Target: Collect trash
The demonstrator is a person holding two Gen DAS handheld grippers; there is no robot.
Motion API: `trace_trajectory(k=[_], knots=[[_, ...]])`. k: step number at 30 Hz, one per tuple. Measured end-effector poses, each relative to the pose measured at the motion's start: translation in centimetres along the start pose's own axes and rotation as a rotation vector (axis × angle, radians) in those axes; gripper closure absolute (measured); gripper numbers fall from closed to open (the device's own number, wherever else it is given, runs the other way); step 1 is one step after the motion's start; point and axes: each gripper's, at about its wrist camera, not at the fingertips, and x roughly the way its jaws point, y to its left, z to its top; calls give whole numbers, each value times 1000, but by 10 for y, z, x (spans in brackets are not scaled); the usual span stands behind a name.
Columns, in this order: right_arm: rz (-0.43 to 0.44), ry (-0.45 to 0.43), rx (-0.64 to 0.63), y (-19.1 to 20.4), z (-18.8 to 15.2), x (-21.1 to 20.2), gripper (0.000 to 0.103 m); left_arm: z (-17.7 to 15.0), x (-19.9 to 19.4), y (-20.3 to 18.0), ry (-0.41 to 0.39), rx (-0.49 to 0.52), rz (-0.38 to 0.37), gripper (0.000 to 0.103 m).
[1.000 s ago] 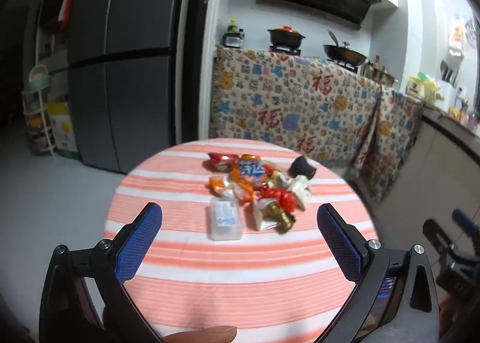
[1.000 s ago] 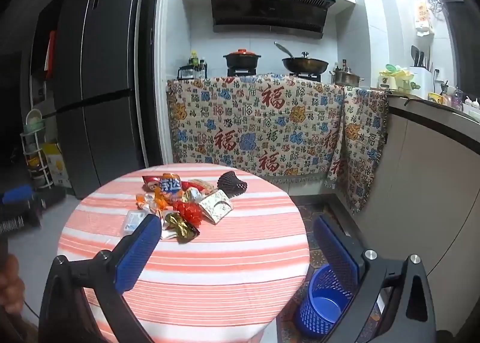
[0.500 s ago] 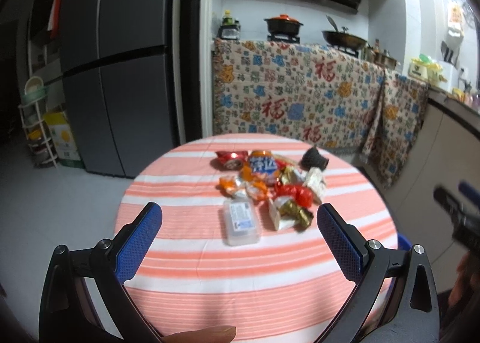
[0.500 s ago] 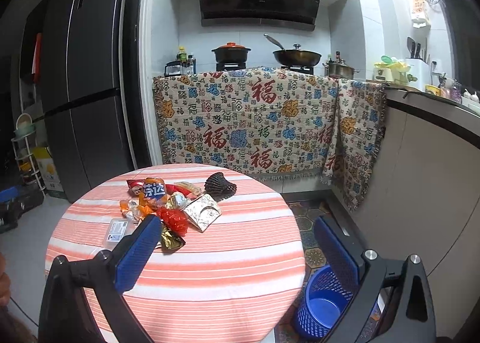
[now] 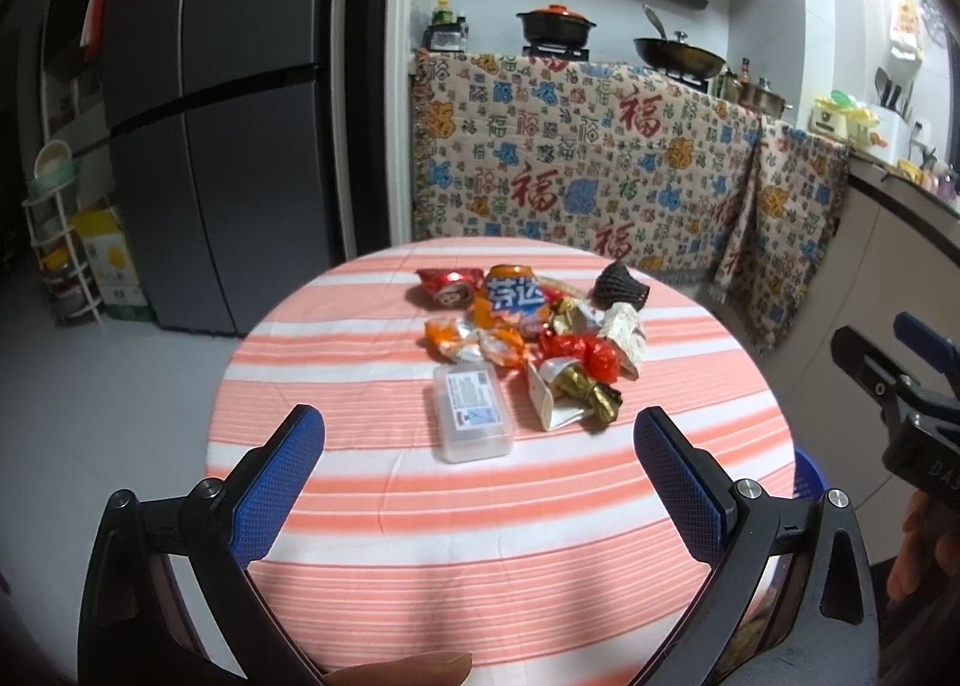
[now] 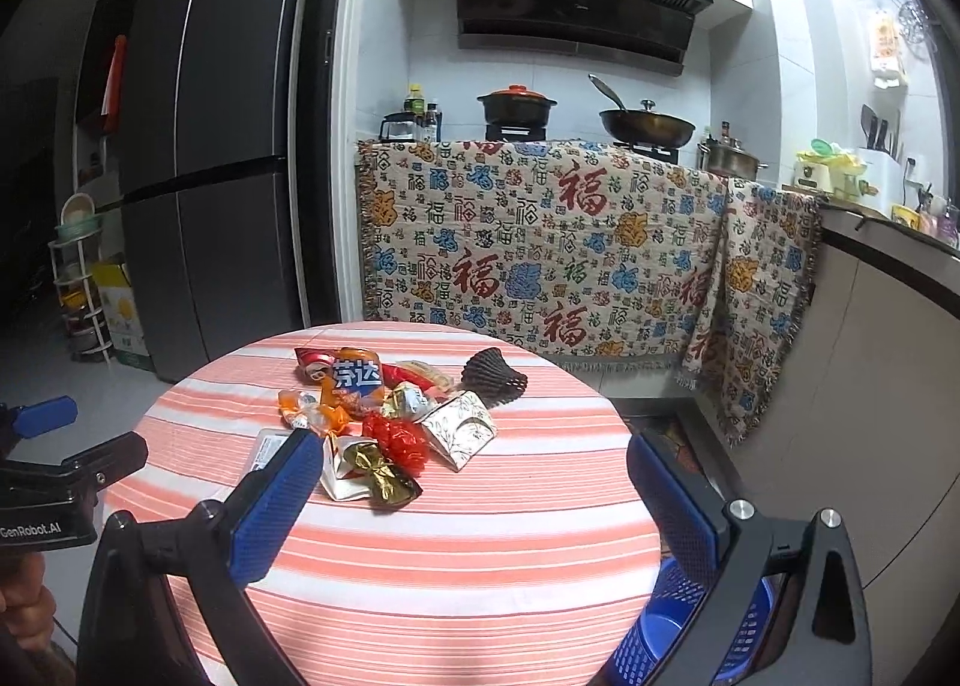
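Observation:
A heap of trash lies on a round table with an orange-and-white striped cloth: crushed cans, foil wrappers, a clear plastic box, a black paper cup liner. The heap also shows in the right wrist view. My left gripper is open and empty, above the table's near side, short of the plastic box. My right gripper is open and empty, near the table's right side. A blue mesh basket stands on the floor right of the table.
A dark fridge stands behind the table at left. A counter draped with a patterned cloth runs along the back, with pots on the stove. A white rack stands at far left. A cabinet is at right.
Both grippers have drawn nearer and higher over the table; the trash heap looks larger and nearer. Jaws stay open. Nothing on the table has moved.

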Motion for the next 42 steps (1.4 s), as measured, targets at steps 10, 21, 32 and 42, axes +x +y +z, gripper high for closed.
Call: trace_trajectory(k=[10, 21, 32, 42], knots=[[-6, -21, -2, -5, 8, -17, 0, 8, -12, -7, -25, 4, 1, 0], [-22, -27, 18, -16, 6, -29, 0, 4, -27, -19, -32, 35, 6, 0], [-17, -32, 14, -14, 5, -25, 0, 6, -22, -14, -30, 27, 17, 0], [2, -27, 5, -7, 4, -20, 0, 5, -22, -10, -29, 22, 30, 0]])
